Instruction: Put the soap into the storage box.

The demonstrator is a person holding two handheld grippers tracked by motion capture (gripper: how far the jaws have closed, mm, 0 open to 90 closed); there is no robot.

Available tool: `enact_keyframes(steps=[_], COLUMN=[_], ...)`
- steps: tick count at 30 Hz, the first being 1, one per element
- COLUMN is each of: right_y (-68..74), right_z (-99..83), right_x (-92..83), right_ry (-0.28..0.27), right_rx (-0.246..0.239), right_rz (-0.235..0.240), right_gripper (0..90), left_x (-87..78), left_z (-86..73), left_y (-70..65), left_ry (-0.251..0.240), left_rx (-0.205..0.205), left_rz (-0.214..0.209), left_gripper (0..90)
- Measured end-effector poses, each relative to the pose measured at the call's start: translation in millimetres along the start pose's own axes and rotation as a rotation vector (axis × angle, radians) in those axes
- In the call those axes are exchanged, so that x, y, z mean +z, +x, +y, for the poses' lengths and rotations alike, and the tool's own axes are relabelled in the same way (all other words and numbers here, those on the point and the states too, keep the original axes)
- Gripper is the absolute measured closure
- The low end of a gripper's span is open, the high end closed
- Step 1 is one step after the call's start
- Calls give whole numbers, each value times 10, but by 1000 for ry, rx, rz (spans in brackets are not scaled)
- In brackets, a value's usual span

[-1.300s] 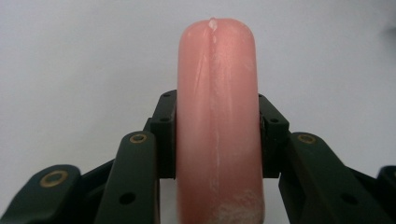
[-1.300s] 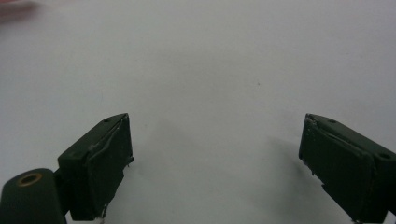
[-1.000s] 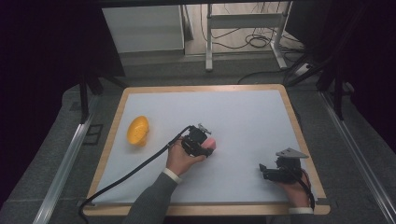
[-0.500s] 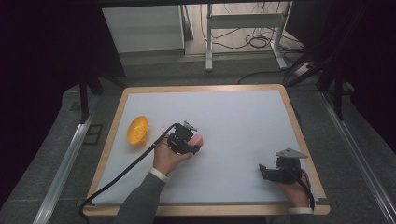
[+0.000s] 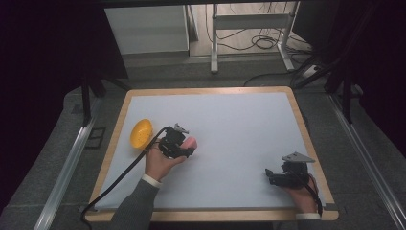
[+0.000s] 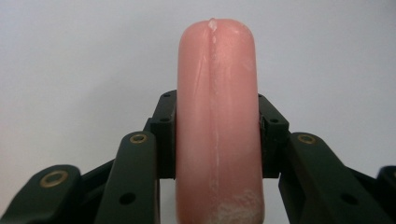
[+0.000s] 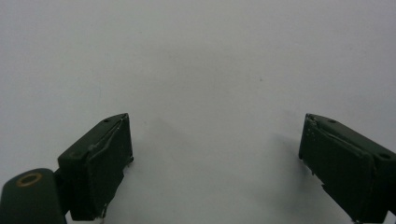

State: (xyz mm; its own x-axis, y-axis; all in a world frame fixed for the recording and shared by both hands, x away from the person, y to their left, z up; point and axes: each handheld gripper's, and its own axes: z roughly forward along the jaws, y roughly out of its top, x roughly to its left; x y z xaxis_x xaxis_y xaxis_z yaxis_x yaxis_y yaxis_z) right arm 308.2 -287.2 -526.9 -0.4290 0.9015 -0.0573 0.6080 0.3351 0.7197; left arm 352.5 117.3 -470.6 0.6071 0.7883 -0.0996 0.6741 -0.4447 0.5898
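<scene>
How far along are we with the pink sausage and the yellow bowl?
Done: the left gripper has the pink sausage clamped between its jaws. In hand: it holds the sausage just right of the yellow bowl, which lies tilted near the table's left edge. Left, probably: getting the sausage into the bowl. The right gripper rests open on the white mat.

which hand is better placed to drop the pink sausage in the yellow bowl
Left. The left tongs are already shut on the pink sausage, and the yellow bowl sits just to their left. The right tongs are open and empty near the table's right edge, far from the bowl.
</scene>
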Motion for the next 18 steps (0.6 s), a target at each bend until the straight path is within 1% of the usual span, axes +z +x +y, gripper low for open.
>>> enact_keyframes(steps=[9, 16, 18], right_y=[-5, 0, 2], right_z=[-2, -2, -2], right_x=[-3, -5, -1], right_ry=[1, 1, 2], right_rx=[2, 2, 1], right_rz=[-2, -3, -3], right_gripper=[94, 94, 94], left_x=[-124, -239, -271], left_z=[-88, -158, -167], left_y=[133, 268, 304], left_ry=[-13, -41, -48], left_rx=[-23, -58, -62], left_rz=[19, 38, 47], left_gripper=[601, 601, 601])
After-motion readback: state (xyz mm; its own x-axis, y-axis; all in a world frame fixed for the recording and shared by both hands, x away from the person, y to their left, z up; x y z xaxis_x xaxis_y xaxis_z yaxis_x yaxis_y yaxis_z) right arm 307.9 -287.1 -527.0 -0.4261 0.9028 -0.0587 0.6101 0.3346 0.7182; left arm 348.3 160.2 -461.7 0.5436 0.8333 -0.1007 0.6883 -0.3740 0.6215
